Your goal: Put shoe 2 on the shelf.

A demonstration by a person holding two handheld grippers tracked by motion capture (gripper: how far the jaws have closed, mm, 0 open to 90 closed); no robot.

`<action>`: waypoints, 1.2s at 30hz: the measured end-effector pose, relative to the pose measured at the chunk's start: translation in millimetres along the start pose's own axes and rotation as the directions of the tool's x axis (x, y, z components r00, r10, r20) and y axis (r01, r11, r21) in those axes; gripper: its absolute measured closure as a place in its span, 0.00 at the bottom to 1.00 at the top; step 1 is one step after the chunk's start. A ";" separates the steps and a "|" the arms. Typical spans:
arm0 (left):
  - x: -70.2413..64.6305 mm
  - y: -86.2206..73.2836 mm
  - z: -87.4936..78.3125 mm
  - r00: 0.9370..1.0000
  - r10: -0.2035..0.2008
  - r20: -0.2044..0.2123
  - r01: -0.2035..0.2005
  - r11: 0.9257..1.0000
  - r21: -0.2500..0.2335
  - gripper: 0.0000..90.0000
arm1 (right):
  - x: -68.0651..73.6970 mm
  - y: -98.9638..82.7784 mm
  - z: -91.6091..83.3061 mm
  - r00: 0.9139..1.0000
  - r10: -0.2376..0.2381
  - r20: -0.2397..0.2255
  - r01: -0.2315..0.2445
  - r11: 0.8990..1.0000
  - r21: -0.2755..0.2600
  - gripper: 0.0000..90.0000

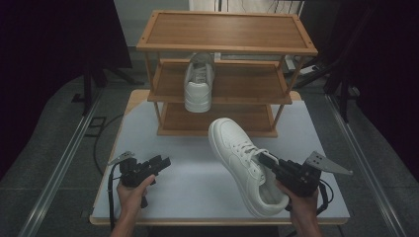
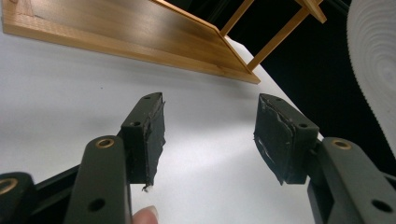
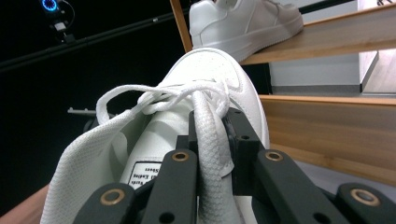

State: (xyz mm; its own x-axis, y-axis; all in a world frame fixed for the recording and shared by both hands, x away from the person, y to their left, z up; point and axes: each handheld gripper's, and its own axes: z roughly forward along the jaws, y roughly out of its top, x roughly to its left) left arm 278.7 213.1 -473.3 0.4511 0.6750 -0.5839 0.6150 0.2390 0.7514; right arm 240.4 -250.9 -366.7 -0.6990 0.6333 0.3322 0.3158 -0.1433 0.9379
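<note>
A white sneaker (image 1: 243,160) lies on the white table (image 1: 192,182), toe towards the wooden rack (image 1: 225,47). My right gripper (image 1: 264,160) is shut on the sneaker's tongue (image 3: 212,154) at the shoe's opening, and the laces (image 3: 154,100) bunch just ahead of its jaws. A second white sneaker (image 1: 199,81) stands on the rack's middle shelf, heel towards me; this shelf sneaker (image 3: 243,23) sits high in the right gripper view. My left gripper (image 1: 160,163) hovers open over bare table at the left, nothing between its pads (image 2: 154,135).
The three-shelf wooden rack stands at the back of the table; its bottom shelf (image 2: 121,28) lies close ahead of the left gripper. The held sneaker's sole (image 2: 373,70) edges the right of the left gripper view. Dark floor and stands surround the table.
</note>
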 end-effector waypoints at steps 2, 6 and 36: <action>0.0 -0.1 0.2 1.000 0.000 0.001 0.000 1.000 0.002 0.48 | -0.1 2.6 -0.3 1.000 -0.002 0.000 0.002 1.000 -0.011 0.91; 0.4 0.0 -0.1 1.000 -0.001 -0.001 0.001 1.000 0.001 0.48 | 1.1 7.7 -0.8 1.000 0.000 0.000 0.000 1.000 -0.025 0.91; 1.8 0.1 -0.1 1.000 -0.008 0.000 0.008 1.000 0.002 0.48 | -11.1 55.8 11.2 0.997 0.036 0.073 -0.027 0.992 -0.125 0.91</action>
State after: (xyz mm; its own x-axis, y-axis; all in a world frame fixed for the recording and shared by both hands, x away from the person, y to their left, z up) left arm 279.4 214.4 -474.2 0.4459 0.6729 -0.5902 0.6202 0.2433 0.7458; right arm 272.9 -257.4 -319.2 -0.6384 0.6815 0.3579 0.2517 -0.2546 0.9337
